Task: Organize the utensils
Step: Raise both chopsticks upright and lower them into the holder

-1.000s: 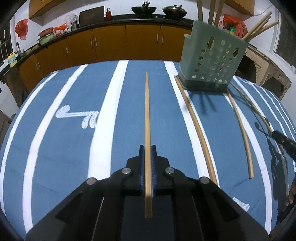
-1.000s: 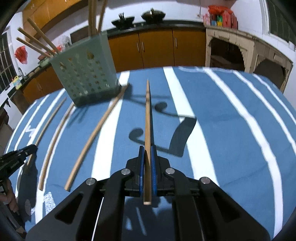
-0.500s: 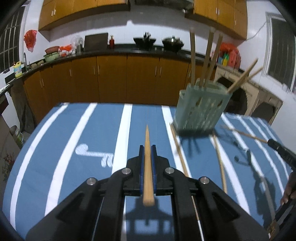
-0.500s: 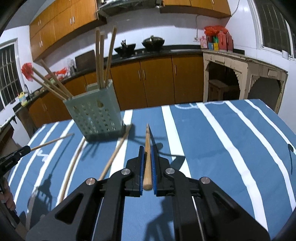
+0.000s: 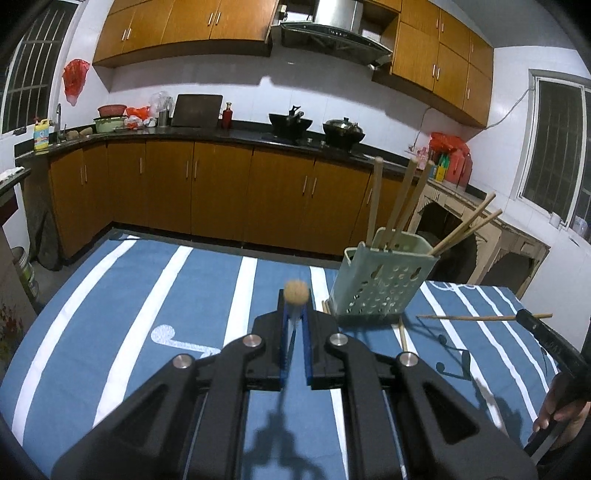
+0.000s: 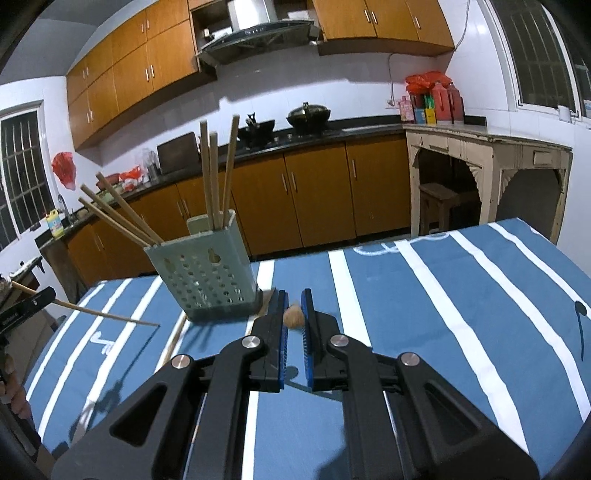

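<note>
Here, six chopsticks (image 6: 214,181) stand in one holder (image 6: 207,273); each claw grips one.

**Kitchen behind the striped bench**

The bench (image 5: 122,295) is covered with a blue cloth with white stripes. Behind it stand brown lower cabinets (image 5: 221,195) under a dark countertop (image 5: 207,133). On the countertop are two black woks (image 5: 290,122), a red bottle (image 5: 228,115) and a yellow bottle (image 5: 41,133) near the tap. Upper cabinets (image 5: 177,29) hang on the white wall, with a range hood (image 5: 332,35) between them. A red plastic bag (image 5: 75,79) hangs at the left. At the right stands a pale old table (image 6: 487,155) carrying red containers (image 6: 439,99).
</note>
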Motion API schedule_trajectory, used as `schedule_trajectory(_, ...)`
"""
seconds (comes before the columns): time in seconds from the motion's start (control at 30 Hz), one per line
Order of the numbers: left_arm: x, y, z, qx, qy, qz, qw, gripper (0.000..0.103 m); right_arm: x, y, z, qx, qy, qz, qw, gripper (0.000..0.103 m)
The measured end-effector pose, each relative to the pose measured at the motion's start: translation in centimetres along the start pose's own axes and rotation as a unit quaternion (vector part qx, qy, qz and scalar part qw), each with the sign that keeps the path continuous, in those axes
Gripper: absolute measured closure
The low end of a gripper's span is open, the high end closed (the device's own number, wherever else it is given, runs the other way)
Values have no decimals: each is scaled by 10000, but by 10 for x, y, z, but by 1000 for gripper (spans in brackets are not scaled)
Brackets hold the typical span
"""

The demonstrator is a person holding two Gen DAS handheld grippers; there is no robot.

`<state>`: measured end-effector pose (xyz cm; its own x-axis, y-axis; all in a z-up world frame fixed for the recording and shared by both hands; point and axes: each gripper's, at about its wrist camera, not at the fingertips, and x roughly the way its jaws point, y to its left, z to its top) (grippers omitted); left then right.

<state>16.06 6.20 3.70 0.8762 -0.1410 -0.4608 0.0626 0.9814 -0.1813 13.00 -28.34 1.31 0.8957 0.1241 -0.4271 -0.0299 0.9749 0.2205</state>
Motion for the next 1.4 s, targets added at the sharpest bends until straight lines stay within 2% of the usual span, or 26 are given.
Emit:
schedule_trajectory(0.43, -33, -11, 37, 61, -467, -308, 9984, 95, -24, 10, 47, 117, -529, 489, 9973, 95)
schedule_trajectory(0.7, -47, -33, 61, 67, -609, -870, 9943, 95, -42, 31, 79, 96, -981, 963, 9905, 95)
schedule_trajectory(0.87, -57, -62, 80, 250, -907, -1124, 9892, 95, -53, 51, 103, -76, -1407, 1172, 9831, 95)
schedule_trajectory(1.03, -54, -84, 101, 237, -1177, -1160, 9860, 95, -51, 64, 120, -221, -1754, 1164, 9774, 95)
schedule_trajectory(1.17, -47, -99, 114, 323, -1451, -946, 9843, 95, -44, 72, 130, -277, -1982, 1095, 9736, 95)
schedule_trajectory(1.3, -35, -105, 119, 315, -1509, -833, 9845, 95, -28, 74, 131, -298, -2055, 979, 9733, 95)
schedule_trajectory(1.4, -19, -105, 120, 238, -1494, -741, 9857, 95, -7, 75, 127, -320, -1926, 869, 9769, 95)
